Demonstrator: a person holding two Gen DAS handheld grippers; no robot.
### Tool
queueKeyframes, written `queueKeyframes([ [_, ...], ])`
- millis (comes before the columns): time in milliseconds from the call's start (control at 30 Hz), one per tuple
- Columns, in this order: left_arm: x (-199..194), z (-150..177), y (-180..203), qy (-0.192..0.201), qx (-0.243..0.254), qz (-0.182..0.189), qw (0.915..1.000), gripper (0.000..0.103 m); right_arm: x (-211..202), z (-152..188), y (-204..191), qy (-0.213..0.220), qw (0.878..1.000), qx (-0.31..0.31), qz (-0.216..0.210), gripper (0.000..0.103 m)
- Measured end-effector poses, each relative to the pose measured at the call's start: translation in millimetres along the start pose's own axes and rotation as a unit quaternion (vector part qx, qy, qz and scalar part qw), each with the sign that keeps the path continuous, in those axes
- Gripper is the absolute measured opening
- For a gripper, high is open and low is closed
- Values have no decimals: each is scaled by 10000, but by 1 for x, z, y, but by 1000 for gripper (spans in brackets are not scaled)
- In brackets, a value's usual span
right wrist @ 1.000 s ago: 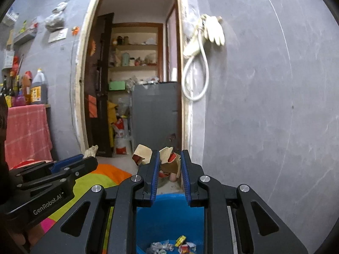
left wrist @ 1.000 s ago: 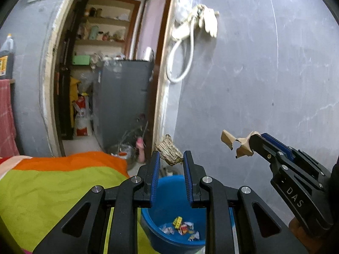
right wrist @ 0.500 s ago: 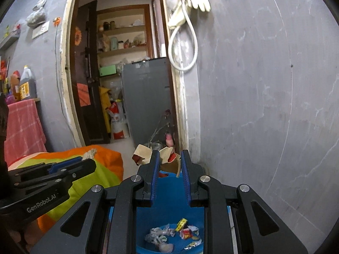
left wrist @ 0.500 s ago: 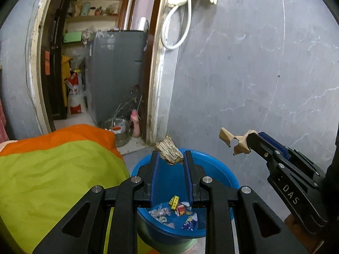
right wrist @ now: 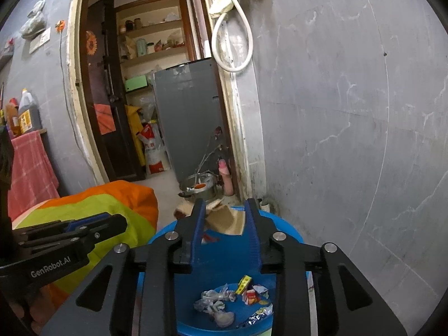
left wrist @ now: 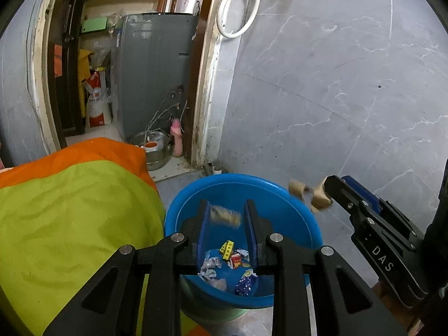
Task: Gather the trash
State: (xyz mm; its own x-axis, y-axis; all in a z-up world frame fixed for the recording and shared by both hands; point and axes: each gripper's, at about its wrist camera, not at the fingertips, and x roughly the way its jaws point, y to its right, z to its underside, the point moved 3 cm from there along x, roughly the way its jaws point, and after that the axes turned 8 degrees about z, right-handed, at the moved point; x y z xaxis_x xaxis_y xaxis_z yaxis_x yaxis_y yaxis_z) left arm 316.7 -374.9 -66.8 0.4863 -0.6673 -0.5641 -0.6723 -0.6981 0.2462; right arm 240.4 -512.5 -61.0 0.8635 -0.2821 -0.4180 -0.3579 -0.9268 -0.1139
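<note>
A blue plastic tub (left wrist: 288,196) holding several crumpled wrappers (left wrist: 226,260) stands on the floor below both grippers; it also shows in the right wrist view (right wrist: 282,225). My left gripper (left wrist: 226,212) hangs over the tub with its jaws parted, and a brown crumpled scrap (left wrist: 225,216), blurred, is loose between them. My right gripper (right wrist: 224,212) is open wider than before, and a torn cardboard piece (right wrist: 224,218) still sits between its fingers. From the left wrist view the right gripper (left wrist: 330,190) shows beside the tub with the cardboard (left wrist: 308,193) at its tip.
A bed with a green and orange cover (left wrist: 70,210) lies left of the tub. A grey tiled wall (left wrist: 336,98) stands right. Behind is a doorway with a grey appliance (left wrist: 151,70), a metal pot (left wrist: 151,148) and a pink bottle (left wrist: 176,140).
Both grippers have tilted down over the tub. The left jaws have opened and the brown scrap has slipped lower between them. The right jaws have widened around the cardboard.
</note>
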Motion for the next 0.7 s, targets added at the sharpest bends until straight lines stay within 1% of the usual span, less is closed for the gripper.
queueKeyframes([
  [67, -1, 0, -2, 19, -42, 8, 10000, 30, 0, 0, 1, -1, 10000, 3, 13, 29],
  [300, -7, -2, -1, 111, -137, 36, 9998, 33, -4, -4, 3, 41, 10000, 4, 41, 30],
  [333, -10, -3, -2, 139, -159, 27, 9998, 35, -4, -4, 3, 43, 10000, -3, 45, 31],
  [400, -15, -3, -2, 208, -186, 3, 9996, 37, -5, -5, 3, 41, 10000, -10, 43, 34],
  [467, -21, -5, -4, 284, -210, -19, 9994, 40, -7, -6, 2, 60, 10000, -15, 40, 43],
  [500, -22, -6, -4, 311, -219, -40, 9993, 41, -8, -7, 1, 78, 10000, -15, 39, 44],
  [633, -37, -9, -8, 485, -339, -108, 9982, 51, -13, -13, -2, 126, 9999, -32, 10, 47],
  [700, -45, -11, -11, 583, -381, -147, 9975, 52, -16, -16, -3, 164, 9999, -44, 1, 49],
])
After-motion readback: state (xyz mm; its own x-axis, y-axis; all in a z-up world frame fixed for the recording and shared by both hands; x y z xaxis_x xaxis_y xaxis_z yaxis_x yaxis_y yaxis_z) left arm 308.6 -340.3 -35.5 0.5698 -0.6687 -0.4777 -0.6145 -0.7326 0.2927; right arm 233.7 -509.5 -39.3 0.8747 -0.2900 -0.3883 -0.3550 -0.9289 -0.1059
